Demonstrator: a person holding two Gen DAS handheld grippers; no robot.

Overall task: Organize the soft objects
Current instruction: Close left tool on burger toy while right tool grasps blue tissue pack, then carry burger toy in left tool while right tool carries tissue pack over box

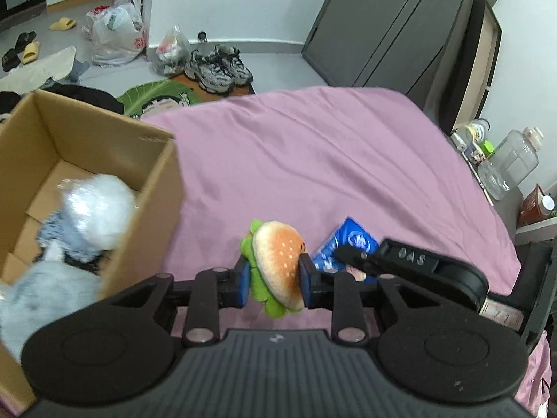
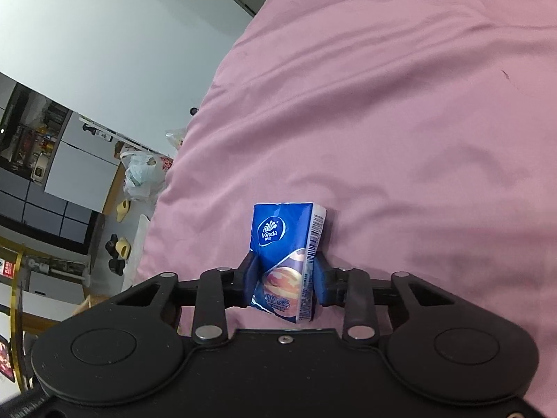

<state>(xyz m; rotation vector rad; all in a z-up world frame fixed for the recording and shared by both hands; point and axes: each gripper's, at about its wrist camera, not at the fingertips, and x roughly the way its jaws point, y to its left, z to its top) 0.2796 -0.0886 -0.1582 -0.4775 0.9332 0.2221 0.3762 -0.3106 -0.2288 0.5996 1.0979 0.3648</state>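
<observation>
Left fingers (image 1: 245,278) pinch a plush burger (image 1: 278,266), right fingers (image 2: 254,271) a tissue pack (image 2: 287,257); only the left view shows the cardboard box (image 1: 160,181).

A pair of grey sneakers (image 1: 218,68) sits on the floor at upper centre, beside plastic bags (image 1: 118,31). Yellow slippers (image 1: 62,23) lie at upper left. A clear plastic jug (image 1: 510,163) stands at the right edge, below a dark wardrobe (image 1: 390,24).
</observation>
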